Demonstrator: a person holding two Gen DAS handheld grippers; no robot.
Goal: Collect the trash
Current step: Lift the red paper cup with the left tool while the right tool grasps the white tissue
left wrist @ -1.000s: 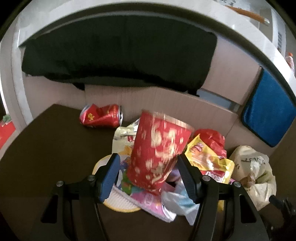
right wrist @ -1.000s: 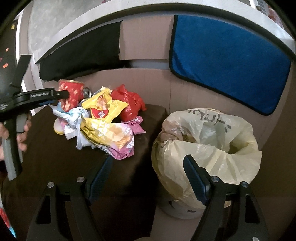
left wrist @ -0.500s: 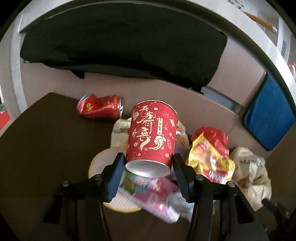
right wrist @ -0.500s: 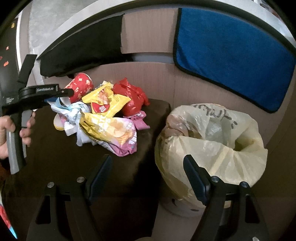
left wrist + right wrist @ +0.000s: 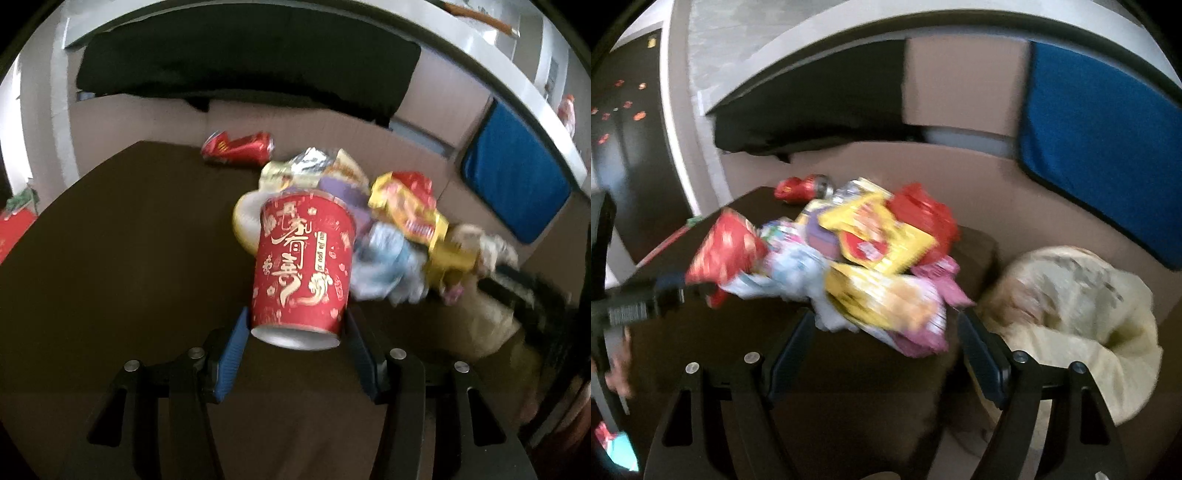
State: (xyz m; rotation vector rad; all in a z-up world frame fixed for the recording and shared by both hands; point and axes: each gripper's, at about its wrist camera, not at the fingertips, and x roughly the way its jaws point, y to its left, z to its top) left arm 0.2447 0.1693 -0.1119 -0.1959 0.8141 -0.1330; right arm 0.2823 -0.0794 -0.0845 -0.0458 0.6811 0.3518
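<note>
My left gripper point(image 5: 295, 325) is shut on a red paper cup point(image 5: 303, 266) with gold lettering, gripping it near its base and holding it above the dark brown table point(image 5: 129, 258). The cup also shows in the right wrist view point(image 5: 726, 247), lifted left of the pile. A pile of snack wrappers point(image 5: 879, 266) lies on the table, with a crushed red can point(image 5: 238, 147) behind it. My right gripper point(image 5: 886, 332) is open and empty, just in front of the pile. A yellowish trash bag point(image 5: 1078, 314) stands open to the right of the table.
A cardboard wall point(image 5: 332, 133) runs behind the table, draped with a black cloth point(image 5: 240, 62) and a blue cloth point(image 5: 1100, 147). The table's right edge point(image 5: 990, 254) drops off beside the trash bag. The left of the table is bare brown surface.
My left gripper has closed on the red cup and lifted it back from the pile. My right gripper has moved left from the trash bag toward the wrappers.
</note>
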